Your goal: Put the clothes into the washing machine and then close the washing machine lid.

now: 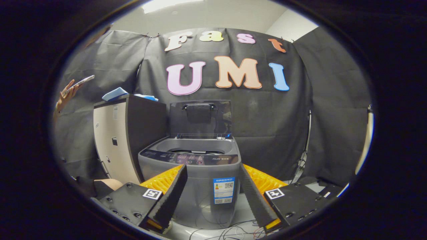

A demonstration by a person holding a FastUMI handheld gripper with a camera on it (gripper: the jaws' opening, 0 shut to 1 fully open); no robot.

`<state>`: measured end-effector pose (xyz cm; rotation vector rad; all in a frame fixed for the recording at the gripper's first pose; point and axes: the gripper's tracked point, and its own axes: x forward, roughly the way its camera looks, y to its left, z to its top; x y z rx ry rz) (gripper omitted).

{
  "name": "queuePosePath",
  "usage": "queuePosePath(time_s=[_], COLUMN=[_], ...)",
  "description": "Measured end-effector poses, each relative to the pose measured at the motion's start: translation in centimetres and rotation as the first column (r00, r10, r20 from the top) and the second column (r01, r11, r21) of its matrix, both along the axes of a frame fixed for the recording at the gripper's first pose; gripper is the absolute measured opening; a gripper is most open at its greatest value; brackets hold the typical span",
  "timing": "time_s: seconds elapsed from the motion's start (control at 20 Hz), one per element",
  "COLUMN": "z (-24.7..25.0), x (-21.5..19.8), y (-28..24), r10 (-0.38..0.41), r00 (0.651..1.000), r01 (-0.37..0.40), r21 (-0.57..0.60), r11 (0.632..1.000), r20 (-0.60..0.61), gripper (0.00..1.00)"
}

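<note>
The blue clothes (115, 93) are lying soft and light-looking on the cabinet (110, 140) beside the washing machine (191, 176), probably easiest pinched at a raised fold; the lid (200, 118) is standing open; the gripper (211, 170) is hovering before it, fingers spread, holding nothing.

The gripper (211, 168) holds its fingers (173, 193) spread wide apart, gripping nothing. Just ahead, between them, stands the grey washing machine (193, 176), its lid (199, 118) raised upright. A cabinet (126, 140) stands beside it.
</note>
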<state>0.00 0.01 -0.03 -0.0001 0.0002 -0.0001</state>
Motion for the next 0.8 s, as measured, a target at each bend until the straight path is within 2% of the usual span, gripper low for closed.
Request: queuePosePath(time_s=[0.4,0.6,0.8], z=[1.2,7.1,14.7], x=[0.2,2.2,5.2], y=[1.0,5.0,11.1], r10=[-0.005,0.046,0.145], r00=[1.0,0.997,0.986], r01=[0.005,-0.043,-0.138], r21=[0.008,-0.044,-0.072], r11=[1.0,0.998,0.988], r20=[0.017,0.065,0.087], gripper=[0.96,0.96,0.97])
